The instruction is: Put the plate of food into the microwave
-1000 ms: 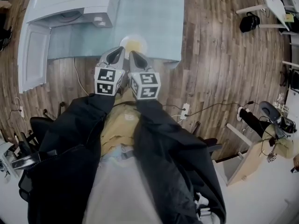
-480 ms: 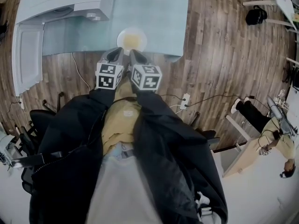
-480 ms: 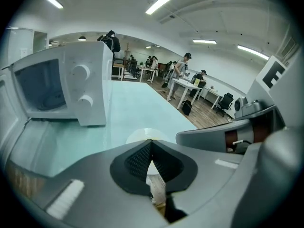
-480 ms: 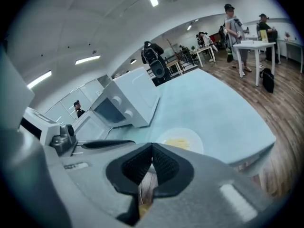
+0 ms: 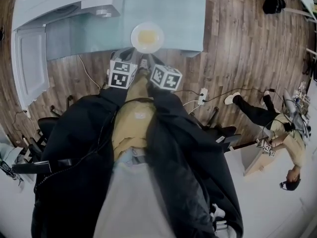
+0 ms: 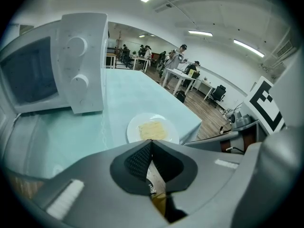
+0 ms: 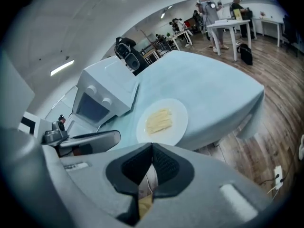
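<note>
A white plate (image 5: 147, 37) with a pale yellow slab of food lies near the front edge of the light blue table (image 5: 173, 14). The white microwave (image 5: 64, 4) stands at the table's left, its door (image 5: 27, 63) swung open toward me. My left gripper (image 5: 126, 54) and right gripper (image 5: 146, 62) are side by side just short of the plate, both shut and empty. In the left gripper view the plate (image 6: 153, 128) lies beyond the closed jaws (image 6: 151, 144). The right gripper view shows the plate (image 7: 162, 121) ahead of its closed jaws (image 7: 152, 148), with the microwave (image 7: 102, 101) behind.
Wooden floor surrounds the table. A power strip (image 5: 202, 95) and cables lie on the floor to the right. A person (image 5: 277, 138) is by a desk at the far right. Black chairs (image 5: 44, 128) stand at my left.
Both grippers have drawn back from the plate, which now shows in full beyond them. The head view has shifted, and a person has come into sight at the right.
</note>
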### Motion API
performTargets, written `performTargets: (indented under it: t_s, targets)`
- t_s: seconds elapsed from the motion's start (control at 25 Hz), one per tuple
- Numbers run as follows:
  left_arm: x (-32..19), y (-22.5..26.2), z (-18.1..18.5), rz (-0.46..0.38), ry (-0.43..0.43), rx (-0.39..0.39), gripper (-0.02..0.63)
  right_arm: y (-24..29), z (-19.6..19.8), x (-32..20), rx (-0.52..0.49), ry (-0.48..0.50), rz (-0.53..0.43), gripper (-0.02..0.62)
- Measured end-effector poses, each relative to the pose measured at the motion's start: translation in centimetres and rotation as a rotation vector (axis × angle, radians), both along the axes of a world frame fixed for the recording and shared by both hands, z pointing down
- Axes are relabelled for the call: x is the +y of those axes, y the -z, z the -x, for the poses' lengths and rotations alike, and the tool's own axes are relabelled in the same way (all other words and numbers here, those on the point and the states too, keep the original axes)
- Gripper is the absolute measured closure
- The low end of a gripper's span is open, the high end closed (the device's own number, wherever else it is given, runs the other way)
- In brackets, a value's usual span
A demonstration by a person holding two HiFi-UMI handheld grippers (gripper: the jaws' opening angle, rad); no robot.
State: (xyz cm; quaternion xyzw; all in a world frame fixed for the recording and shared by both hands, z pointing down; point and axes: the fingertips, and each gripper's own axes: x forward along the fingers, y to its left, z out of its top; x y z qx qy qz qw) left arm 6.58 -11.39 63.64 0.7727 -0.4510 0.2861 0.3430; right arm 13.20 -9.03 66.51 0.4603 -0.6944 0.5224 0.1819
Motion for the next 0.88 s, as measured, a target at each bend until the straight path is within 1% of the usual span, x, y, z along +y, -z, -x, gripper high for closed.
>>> performTargets:
  t_s: [0.12, 0.2, 0.32, 0.48, 0.56, 0.72, 0.88]
  targets:
    - [0.8, -0.6, 0.4, 0.032, -0.008, -0.003, 0.604, -1.1, -0.1, 0.5, -0.050, -0.055, 0.042, 0.595]
    - [1.0, -0.8, 0.6, 0.045, -0.016, -0.009, 0.604, -1.8, -0.5, 0.6, -0.066, -0.085, 0.060, 0.565]
    - [1.1, -0.8, 0.7, 0.050, -0.028, -0.015, 0.604, -2.5, -1.1, 0.5, -0.099, -0.128, 0.073, 0.543]
    - [1.1, -0.9, 0.8, 0.055, -0.026, -0.007, 0.604, -3.7, -1.4, 0.2, -0.187, -0.202, 0.107, 0.516]
    - [1.0, -1.0, 0.9, 0.057, -0.018, -0.006, 0.604, -4.2, -1.2, -0.1, -0.236, -0.210, 0.126, 0.493]
    - [1.1, -1.5, 1.2, 0.072, 0.001, -0.006, 0.604, -4.5, -0.6, -0.5, -0.344, -0.237, 0.153, 0.492]
    - [1.4, -1.5, 1.4, 0.078, 0.014, -0.007, 0.604, -4.9, 0.0, -1.1, -0.398, -0.259, 0.171, 0.492]
